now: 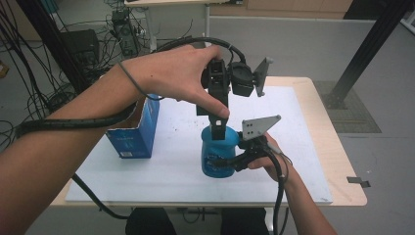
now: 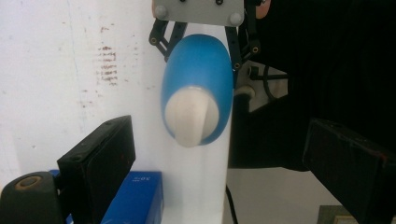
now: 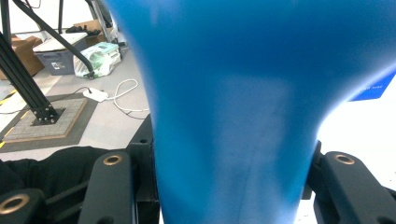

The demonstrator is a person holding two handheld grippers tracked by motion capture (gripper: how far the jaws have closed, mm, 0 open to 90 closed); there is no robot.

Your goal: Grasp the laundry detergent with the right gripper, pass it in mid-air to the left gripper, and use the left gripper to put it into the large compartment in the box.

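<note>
A blue bottle (image 1: 215, 155) with a white cap (image 2: 191, 119) stands upright on the white mat (image 1: 176, 147). My right gripper (image 1: 234, 160) comes in from the right and is shut on the bottle's body. In the right gripper view the blue bottle (image 3: 233, 93) sits pinched between the two black jaws of the right gripper (image 3: 229, 186). My left gripper (image 1: 218, 131) points straight down over the bottle's top. Seen from the left gripper view, the left gripper (image 2: 219, 137) is open, its jaws standing wide on either side of the cap without touching it.
A blue cardboard box (image 1: 134, 132) stands on the mat to the left of the bottle. The wooden table (image 1: 342, 161) ends close to the mat's right and front edges. Cables and black frame posts (image 1: 362, 54) lie on the floor beyond.
</note>
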